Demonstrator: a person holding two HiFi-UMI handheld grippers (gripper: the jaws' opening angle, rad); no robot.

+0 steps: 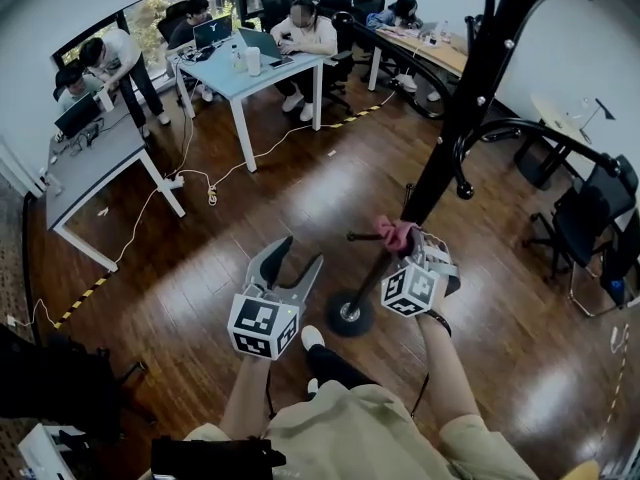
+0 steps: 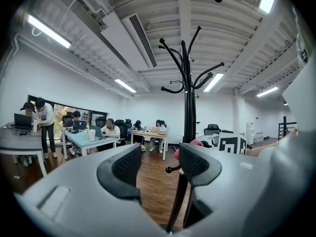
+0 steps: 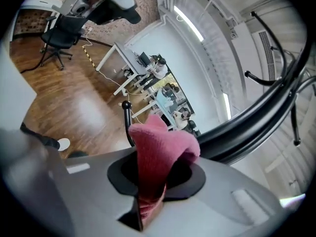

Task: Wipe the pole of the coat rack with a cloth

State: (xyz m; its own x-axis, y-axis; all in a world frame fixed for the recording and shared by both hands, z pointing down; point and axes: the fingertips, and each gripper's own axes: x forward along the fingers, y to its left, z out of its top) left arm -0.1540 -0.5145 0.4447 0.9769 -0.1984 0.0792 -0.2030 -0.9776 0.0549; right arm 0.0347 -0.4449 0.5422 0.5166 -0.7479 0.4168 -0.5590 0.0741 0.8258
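The room was bright. Long ceiling lights (image 2: 47, 29) glowed white, and daylight came in through the window (image 1: 150, 13). The wood floor (image 1: 300, 198) had pale shiny patches of glare. All three pictures curved at the edges and had dark corners. Up close, the gray jaws and the pink cloth (image 3: 158, 152) looked soft and blurry.

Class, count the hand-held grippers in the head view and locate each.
2. The left hand-held gripper, open, is above the floor, left of the coat-rack base. The right hand-held gripper, shut on a pink cloth, is beside the pole.
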